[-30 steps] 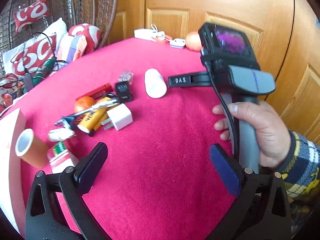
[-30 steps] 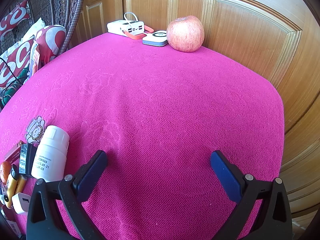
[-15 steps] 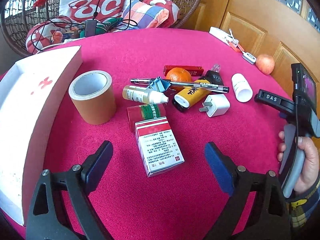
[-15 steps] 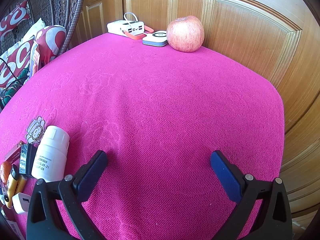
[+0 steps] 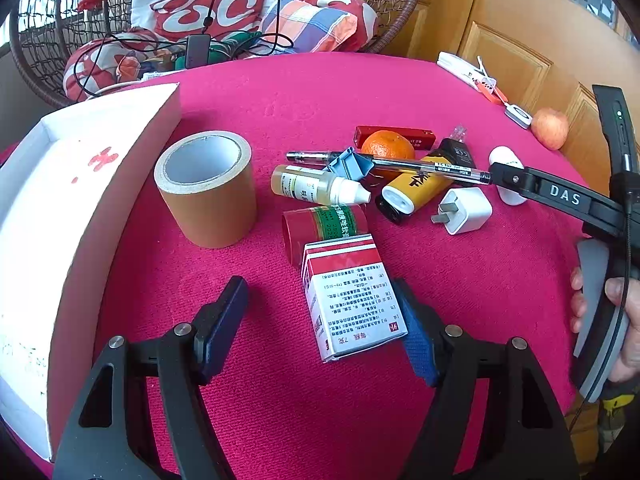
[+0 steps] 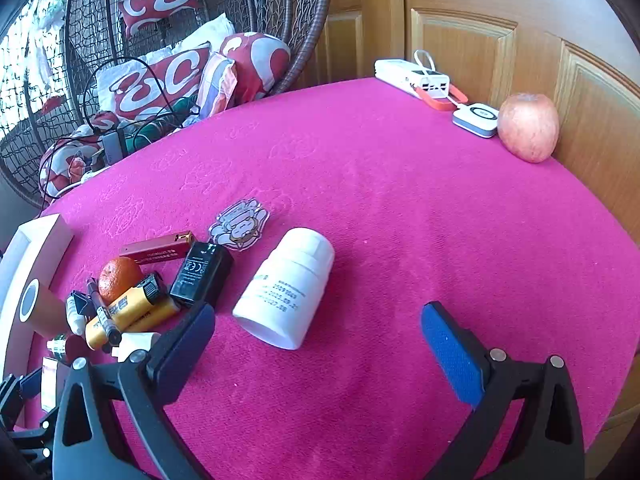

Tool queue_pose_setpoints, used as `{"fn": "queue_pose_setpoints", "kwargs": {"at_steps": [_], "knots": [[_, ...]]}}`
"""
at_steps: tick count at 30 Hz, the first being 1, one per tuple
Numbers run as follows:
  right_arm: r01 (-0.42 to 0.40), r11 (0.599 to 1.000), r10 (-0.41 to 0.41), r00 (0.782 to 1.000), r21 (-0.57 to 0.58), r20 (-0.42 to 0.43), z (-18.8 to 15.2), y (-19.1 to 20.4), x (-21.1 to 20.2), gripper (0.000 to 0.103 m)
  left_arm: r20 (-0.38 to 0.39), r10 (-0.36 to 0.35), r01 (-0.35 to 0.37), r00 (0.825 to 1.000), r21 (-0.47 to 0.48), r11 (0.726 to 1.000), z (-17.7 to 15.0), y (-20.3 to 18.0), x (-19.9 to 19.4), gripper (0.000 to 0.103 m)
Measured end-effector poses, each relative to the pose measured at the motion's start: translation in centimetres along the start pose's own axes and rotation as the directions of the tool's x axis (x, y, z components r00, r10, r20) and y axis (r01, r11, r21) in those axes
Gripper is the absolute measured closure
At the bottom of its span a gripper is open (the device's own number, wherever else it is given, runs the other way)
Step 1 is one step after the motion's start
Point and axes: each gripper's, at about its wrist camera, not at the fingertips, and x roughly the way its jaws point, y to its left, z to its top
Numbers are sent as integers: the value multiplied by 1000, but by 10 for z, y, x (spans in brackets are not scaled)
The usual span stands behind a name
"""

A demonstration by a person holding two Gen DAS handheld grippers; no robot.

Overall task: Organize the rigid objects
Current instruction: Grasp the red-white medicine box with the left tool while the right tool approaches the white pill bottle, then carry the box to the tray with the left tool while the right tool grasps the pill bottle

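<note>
Your left tool [image 5: 320, 324] stands apart around the red-and-white box [image 5: 350, 296]. Your right tool [image 6: 318, 338] stands apart, the white bottle [image 6: 288, 290] between its fingers.

"DAS" in white on black gripper arm [image 5: 565, 195], right of frame. "CE" mark on black charger [image 6: 201, 272], centre left. Medicine box [image 5: 352, 300] print (Chinese, small) unreadable.
</note>
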Motion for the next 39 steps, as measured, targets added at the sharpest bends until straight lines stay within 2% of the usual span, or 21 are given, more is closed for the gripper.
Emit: {"fn": "queue_pose_setpoints", "kwargs": {"at_steps": [1, 2, 3, 4, 5, 6, 7, 13, 21, 26, 39], "knots": [[3, 1000, -3, 1000, -10, -4, 0, 3, 0, 8, 3, -7, 7, 1000, 5, 1000, 0, -1, -1, 45], [8, 1000, -8, 1000, -23, -17, 1, 6, 5, 16, 10, 2, -2, 1000, 12, 1000, -1, -1, -2, 63], [5, 1000, -6, 999, -26, -37, 0, 7, 8, 42, 17, 2, -3, 1000, 15, 1000, -1, -1, -3, 72], [30, 999, -31, 999, -34, -16, 0, 7, 6, 58, 19, -11, 11, 1000, 13, 1000, -2, 0, -5, 72], [12, 1000, -13, 1000, -27, -18, 1, 5, 5, 65, 23, -23, 23, 999, 7, 1000, -3, 2, -6, 72], [-27, 1000, 27, 999, -3, -19, -1, 0, 2, 67, 30, -21, 20, 999, 3, 1000, -5, 3, -8, 72], [-52, 998, 52, 999, 21, -10, -2, -4, 0, 67, 36, -17, 17, 999, 2, 1000, -6, 3, -10, 72], [-94, 994, 88, 991, 63, 102, -4, -15, -39, 67, 122, -11, 8, 992, 24, 1000, -5, -2, -36, 72], [-172, 985, 167, 967, 9, 192, 0, 7, -86, 67, 220, -6, -2, 976, 38, 999, -3, -3, -70, 72], [-208, 977, 211, 953, -38, 216, 3, 24, -99, 67, 262, 10, -17, 965, 24, 1000, -5, 6, -84, 72], [-274, 953, 296, 929, -127, 220, 0, 55, -112, 67, 302, 48, -33, 952, -53, 998, -3, 39, -102, 72]]}}
